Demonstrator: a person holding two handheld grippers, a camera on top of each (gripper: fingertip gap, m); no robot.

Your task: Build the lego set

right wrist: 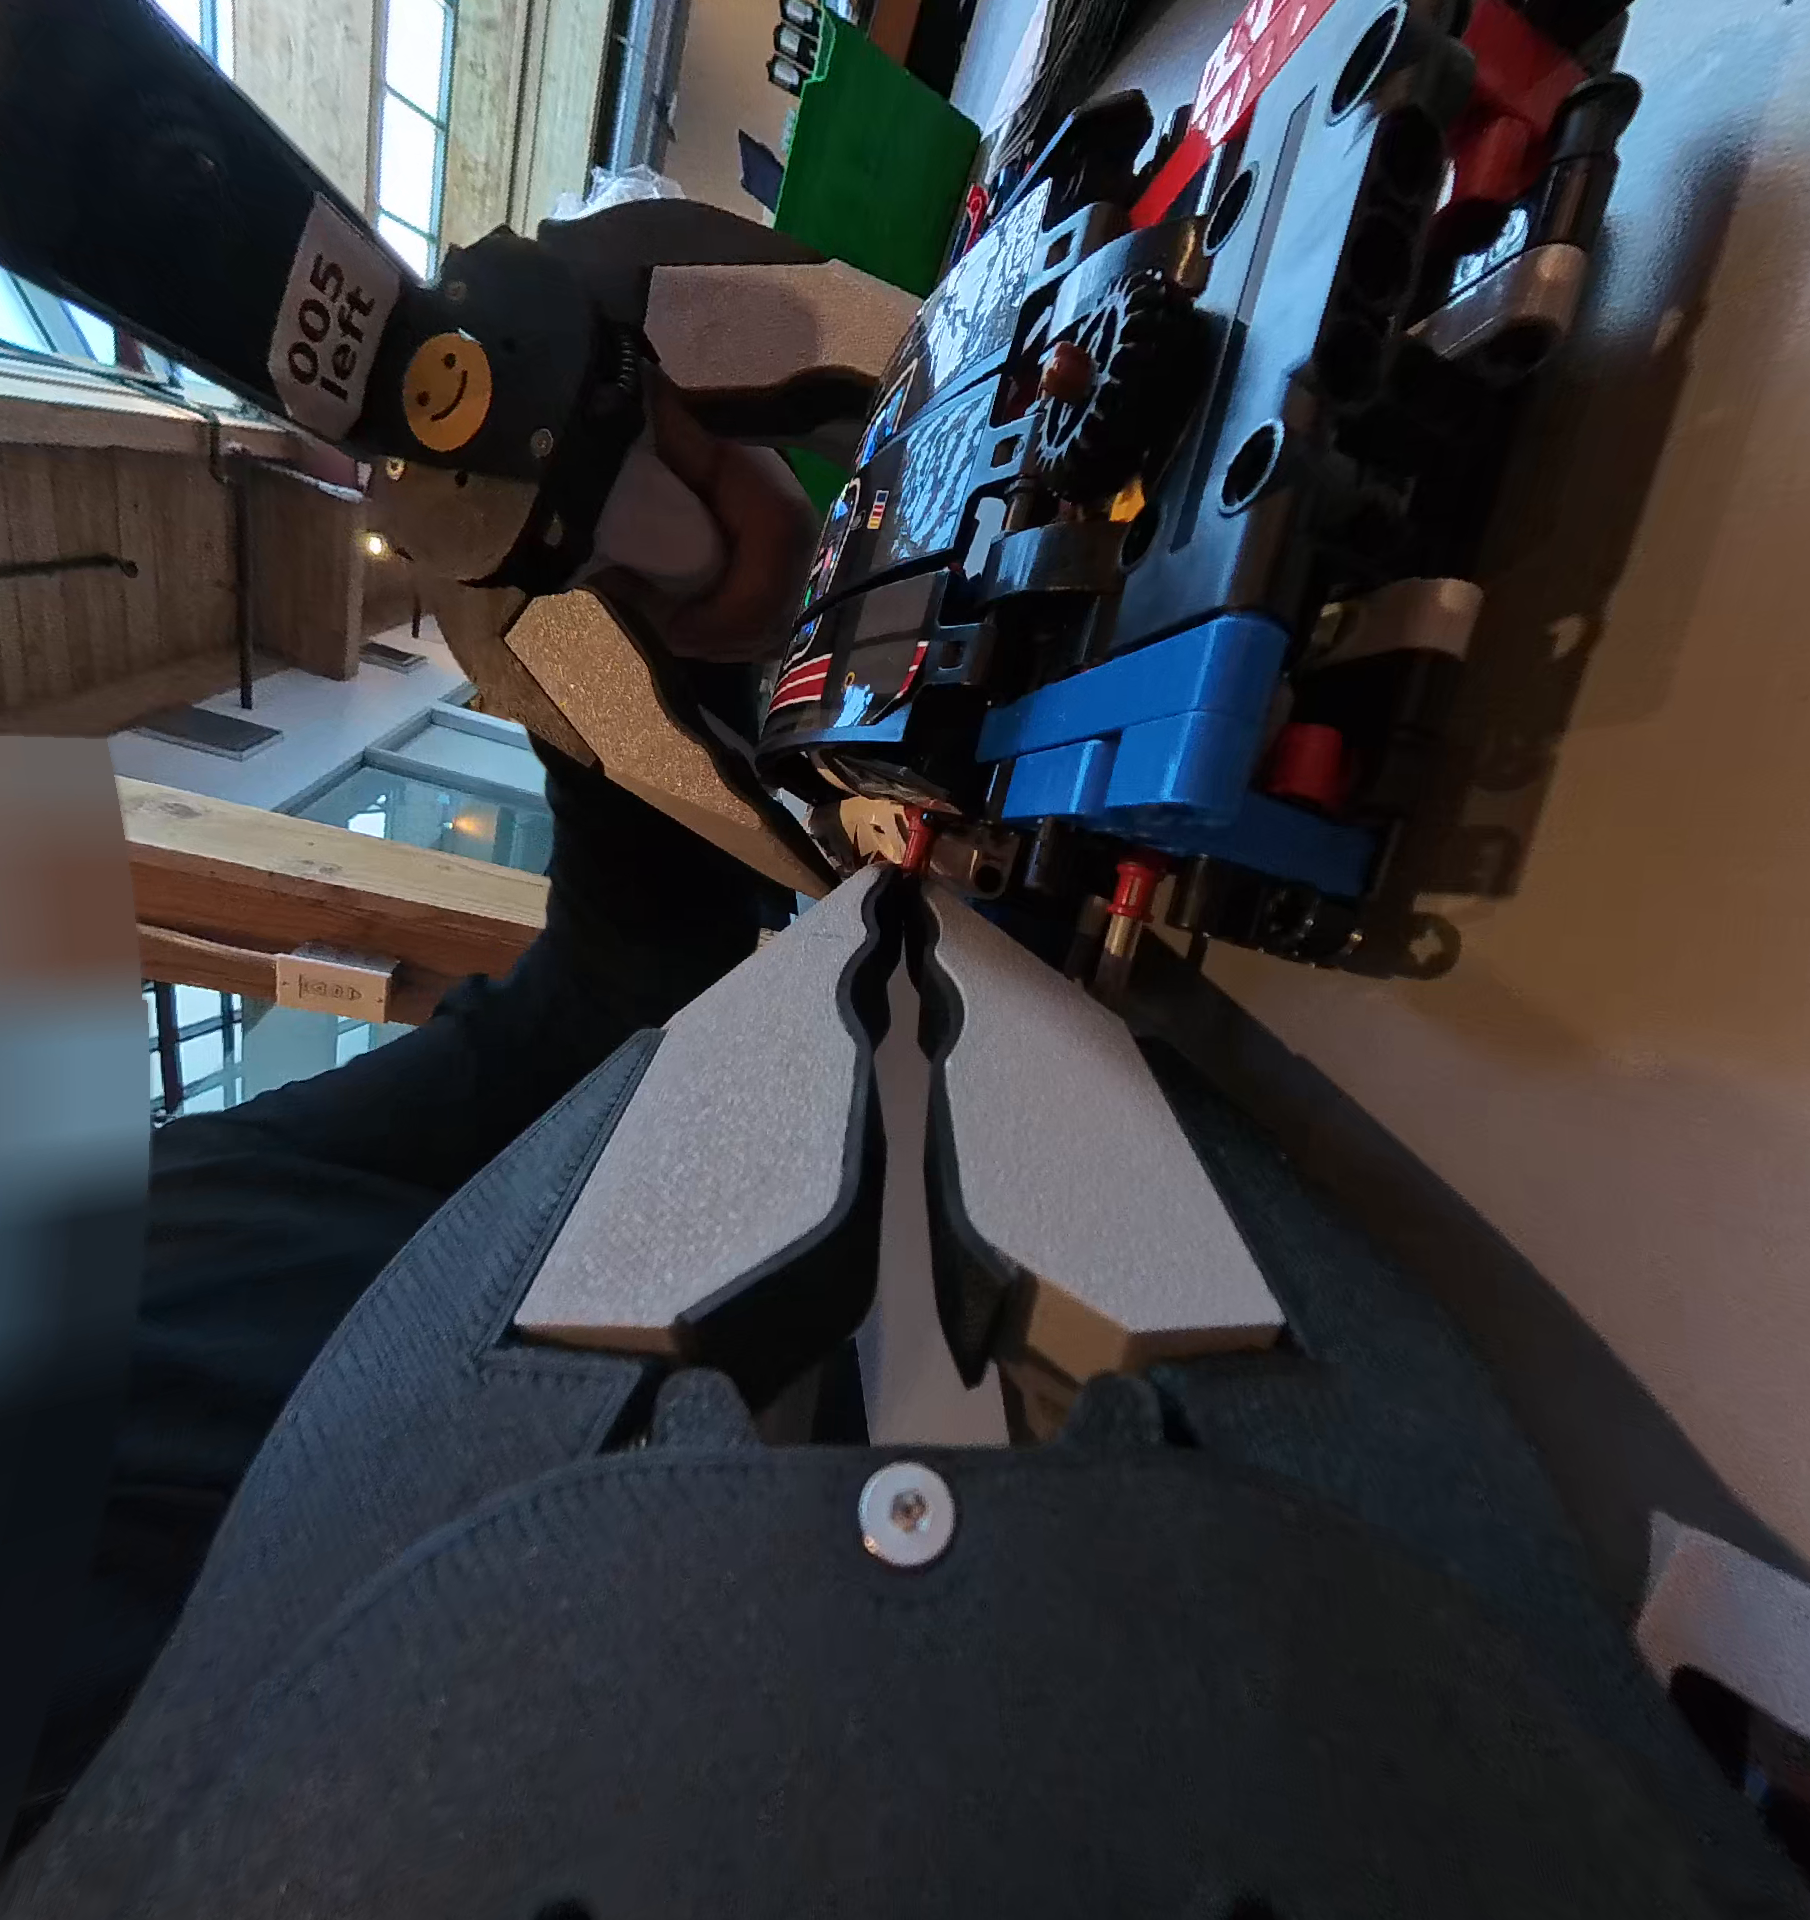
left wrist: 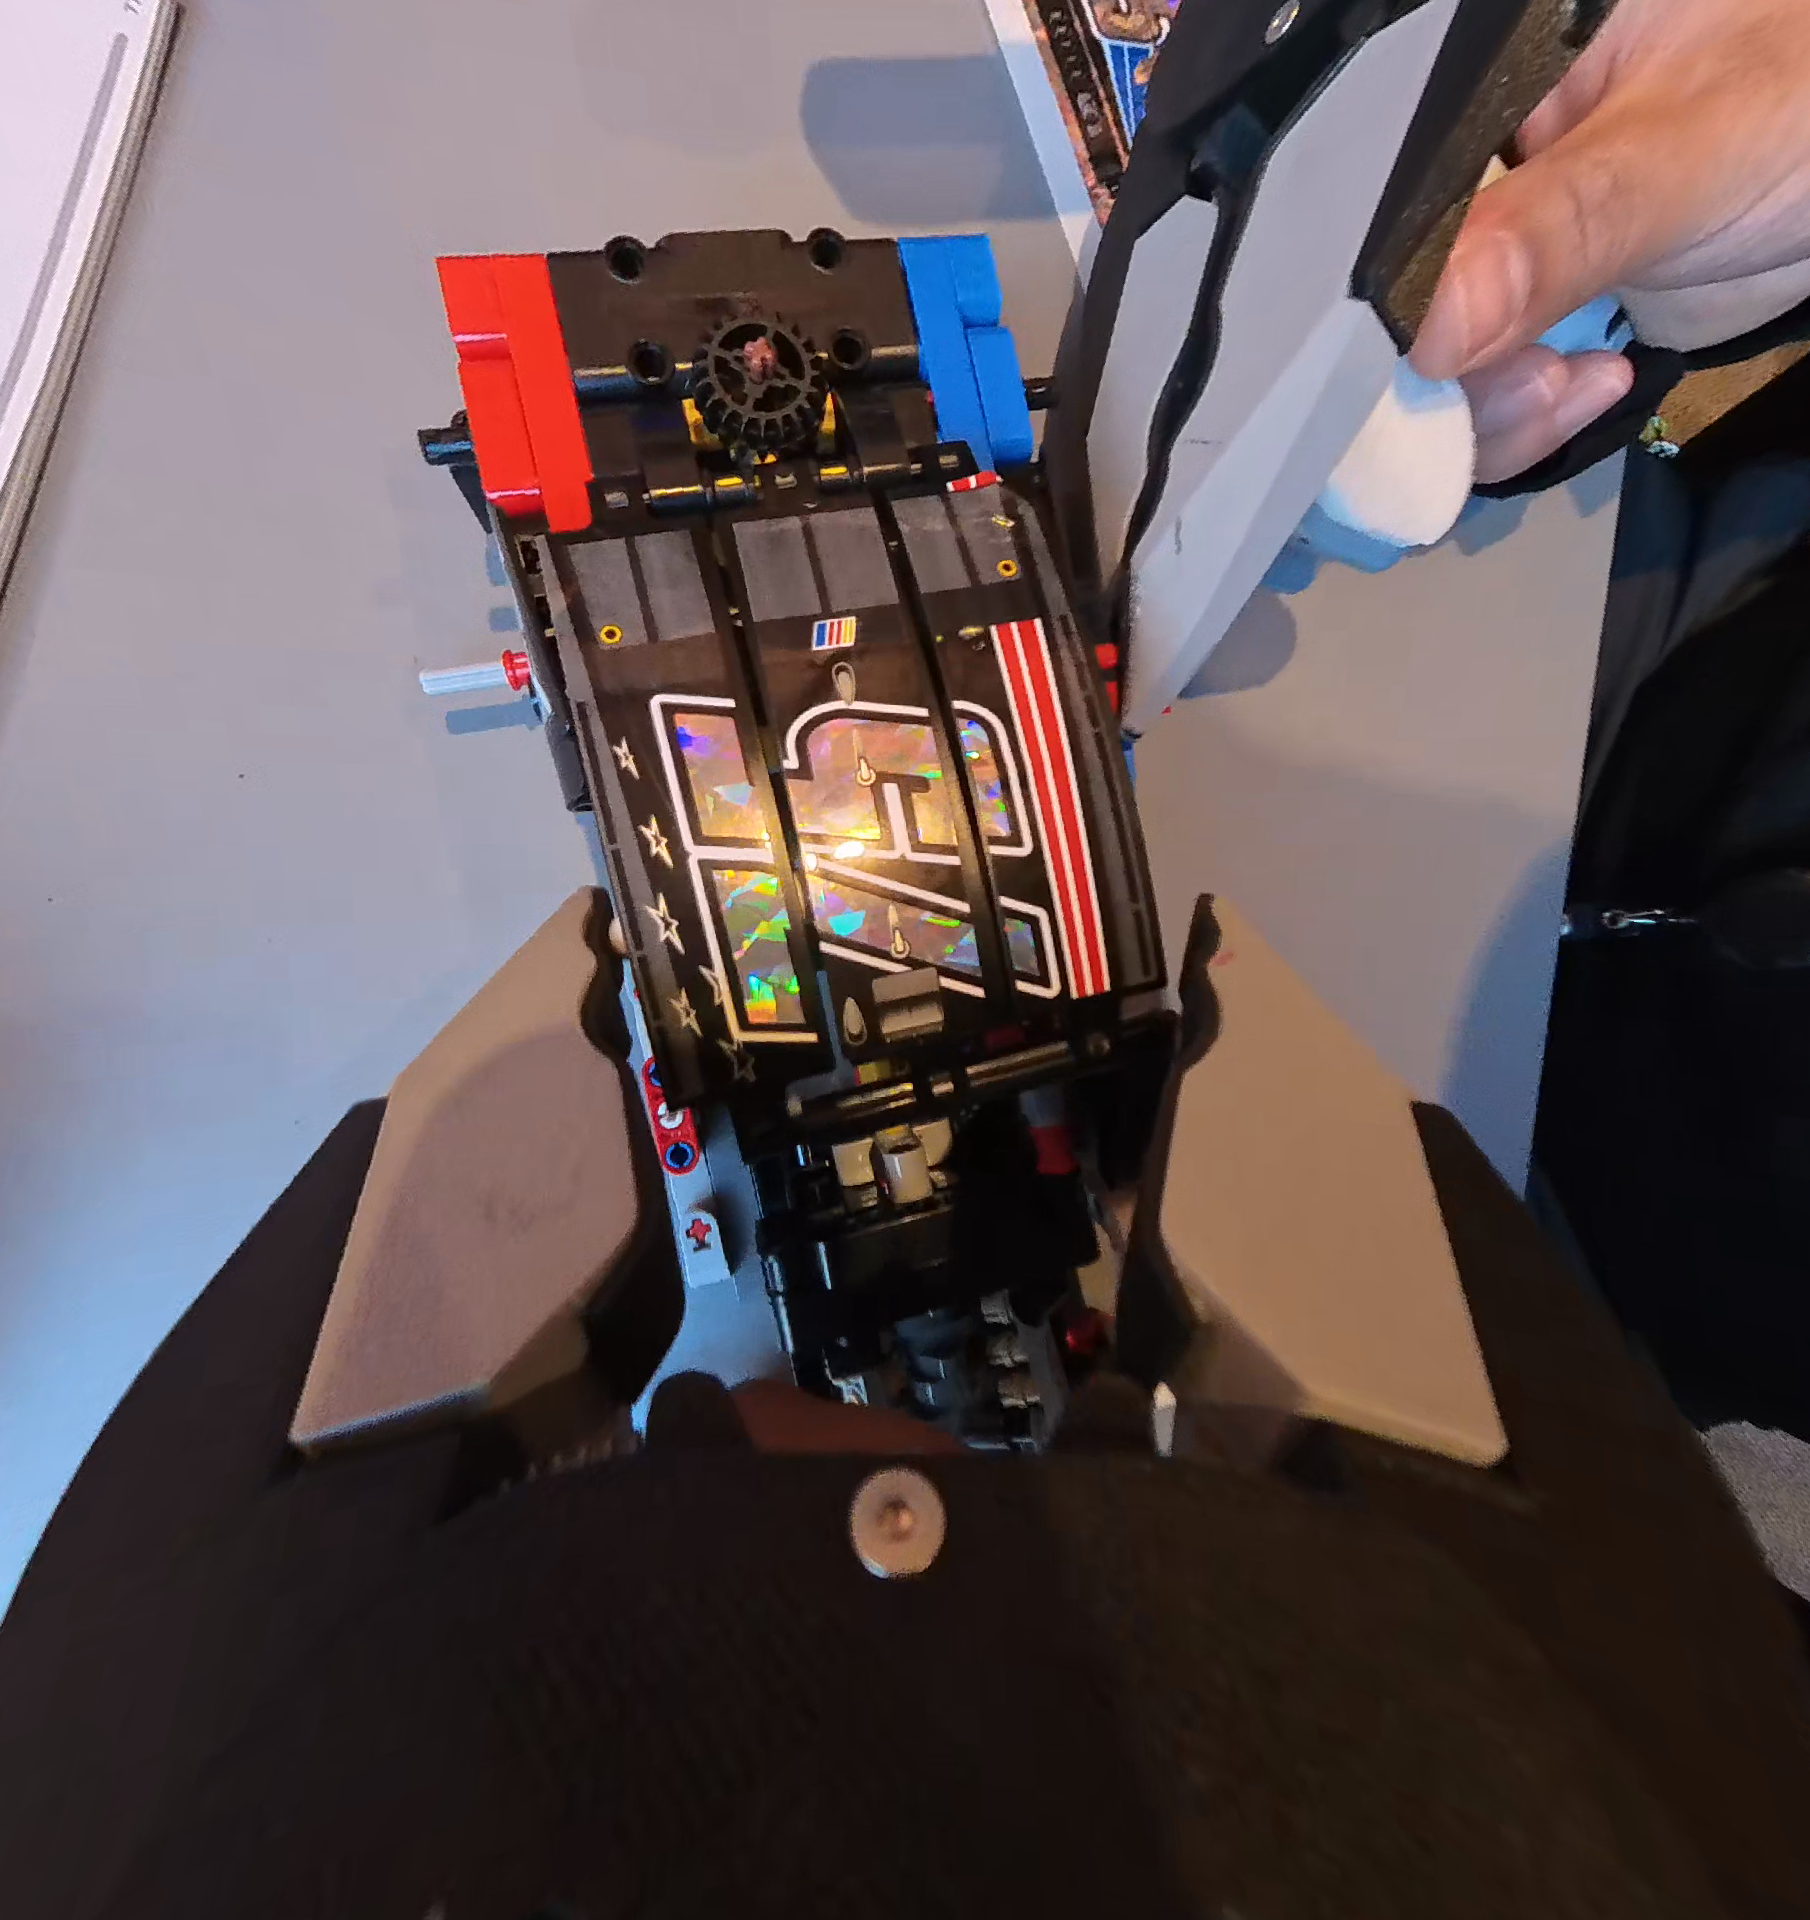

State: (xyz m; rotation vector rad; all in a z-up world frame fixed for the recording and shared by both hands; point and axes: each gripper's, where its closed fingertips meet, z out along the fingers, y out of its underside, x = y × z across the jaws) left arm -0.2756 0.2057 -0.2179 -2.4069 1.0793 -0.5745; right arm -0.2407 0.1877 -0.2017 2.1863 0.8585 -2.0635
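The lego car (left wrist: 859,790) is a black model with a shiny holographic sticker on its roof, red (left wrist: 511,384) and blue (left wrist: 968,343) bricks at its far end and a black gear (left wrist: 755,374) between them. My left gripper (left wrist: 901,966) is shut on the car's near half, one finger on each side. It also shows in the right wrist view (right wrist: 672,520). My right gripper (right wrist: 896,883) is shut, with its tips on a small red pin (right wrist: 916,836) sticking out of the car's side (right wrist: 1140,727). In the left wrist view its tips (left wrist: 1140,707) touch the car's right edge.
The car rests on a grey table (left wrist: 257,831). A white booklet (left wrist: 28,312) lies at the left edge and a printed box (left wrist: 1088,83) at the top right. A hand (left wrist: 1659,208) holds the right gripper. A second red pin (right wrist: 1129,894) sticks out beside the first. A green plate (right wrist: 870,156) lies beyond. From either gripper's tips it is about 8 centimetres to the black gear (left wrist: 755,374).
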